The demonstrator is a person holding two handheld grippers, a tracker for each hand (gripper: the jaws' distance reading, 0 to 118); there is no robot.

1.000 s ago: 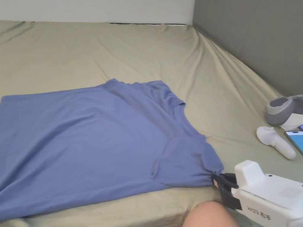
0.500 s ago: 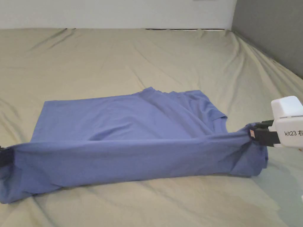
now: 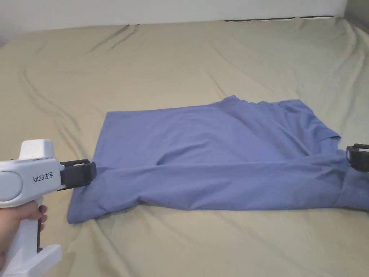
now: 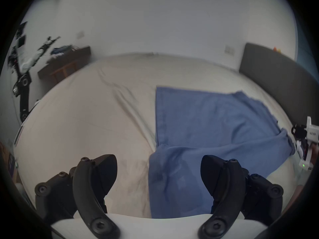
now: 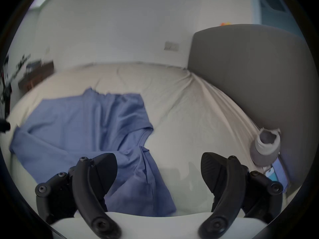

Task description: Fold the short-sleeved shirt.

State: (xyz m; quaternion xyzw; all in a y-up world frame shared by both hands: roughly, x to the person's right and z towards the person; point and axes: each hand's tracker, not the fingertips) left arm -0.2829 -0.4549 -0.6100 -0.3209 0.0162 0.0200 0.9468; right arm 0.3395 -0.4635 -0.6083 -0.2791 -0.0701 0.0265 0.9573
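The blue shirt lies on the bed, its near edge folded over. The left gripper is wide open above the hem end. The right gripper is wide open too, holding nothing.

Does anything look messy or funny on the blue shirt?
A bit. The blue shirt has its near edge folded over, but the fold is uneven: the lower left corner sticks out past it, and the collar end is rumpled. Both the left gripper and the right gripper are open.
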